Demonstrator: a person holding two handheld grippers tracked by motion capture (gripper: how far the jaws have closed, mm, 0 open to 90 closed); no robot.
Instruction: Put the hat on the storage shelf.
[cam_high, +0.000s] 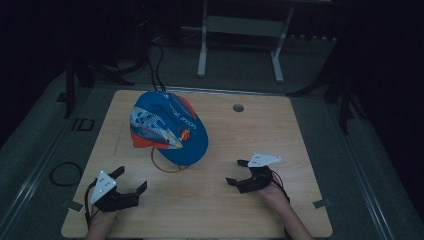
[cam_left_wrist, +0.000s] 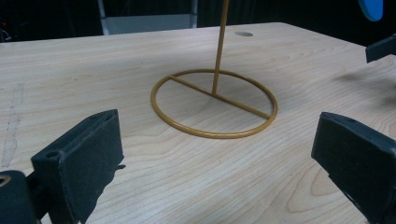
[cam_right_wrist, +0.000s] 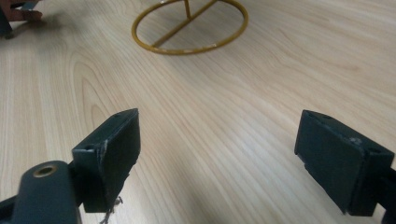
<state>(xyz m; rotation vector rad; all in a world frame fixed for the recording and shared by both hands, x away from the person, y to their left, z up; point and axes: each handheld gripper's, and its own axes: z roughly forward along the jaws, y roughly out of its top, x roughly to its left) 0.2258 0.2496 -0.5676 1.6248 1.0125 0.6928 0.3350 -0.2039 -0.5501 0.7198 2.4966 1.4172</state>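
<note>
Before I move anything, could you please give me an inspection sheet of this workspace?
Surface: light wooden table, with a round hole near its far edge.
Job's things: blue and orange cap sits on a gold wire stand; the stand's ring base lies flat on the wood.
Clutter: nothing seen.
Grippers: left gripper and right gripper both open, holding nothing, apart from the stand.
Cables: a black cable trails from the left gripper; a cable loop lies on the floor left of the table.
Surroundings: dark room, grey floor, pale metal frame beyond the table.
</note>
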